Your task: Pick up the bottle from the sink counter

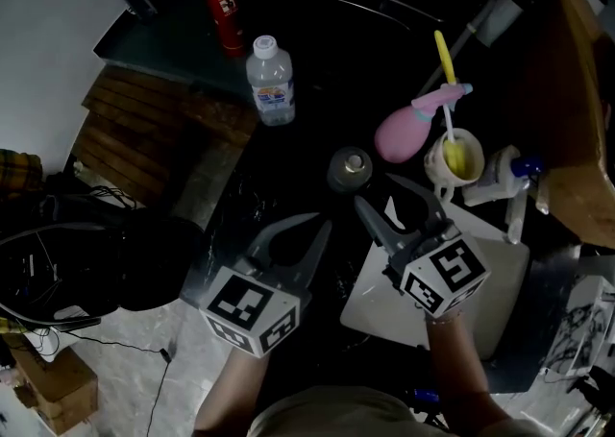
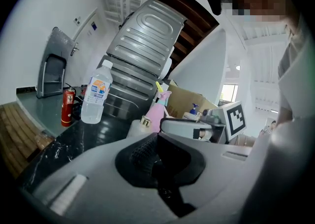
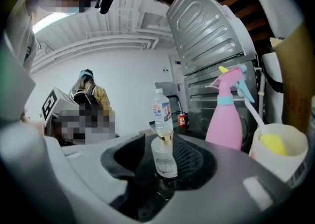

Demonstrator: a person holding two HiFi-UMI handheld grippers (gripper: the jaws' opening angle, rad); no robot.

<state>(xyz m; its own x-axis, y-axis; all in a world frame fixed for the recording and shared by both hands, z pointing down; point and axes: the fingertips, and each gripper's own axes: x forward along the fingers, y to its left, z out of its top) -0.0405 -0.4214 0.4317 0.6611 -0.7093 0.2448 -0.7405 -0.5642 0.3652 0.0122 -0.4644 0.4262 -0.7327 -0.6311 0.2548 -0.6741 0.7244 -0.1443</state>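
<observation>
A clear water bottle [image 1: 270, 80] with a white cap stands upright at the far side of the dark sink counter [image 1: 298, 152]. Nearer to me stands a small frosted bottle [image 1: 350, 169] with a gold cap. My right gripper [image 1: 375, 190] is open just behind it. In the right gripper view the small bottle [image 3: 164, 156] stands between the jaws with a gap on each side, and the water bottle [image 3: 162, 112] rises behind it. My left gripper [image 1: 323, 222] hovers to the left, its tips together and holding nothing. The water bottle [image 2: 96, 97] shows far ahead of it.
A pink spray bottle [image 1: 408, 128] and a cup [image 1: 455, 157] holding a yellow brush stand right of the small bottle. A small red extinguisher [image 1: 227, 17] is behind the water bottle. A white board [image 1: 480, 281] lies at the right. Wooden slats [image 1: 135, 123] lie left of the counter.
</observation>
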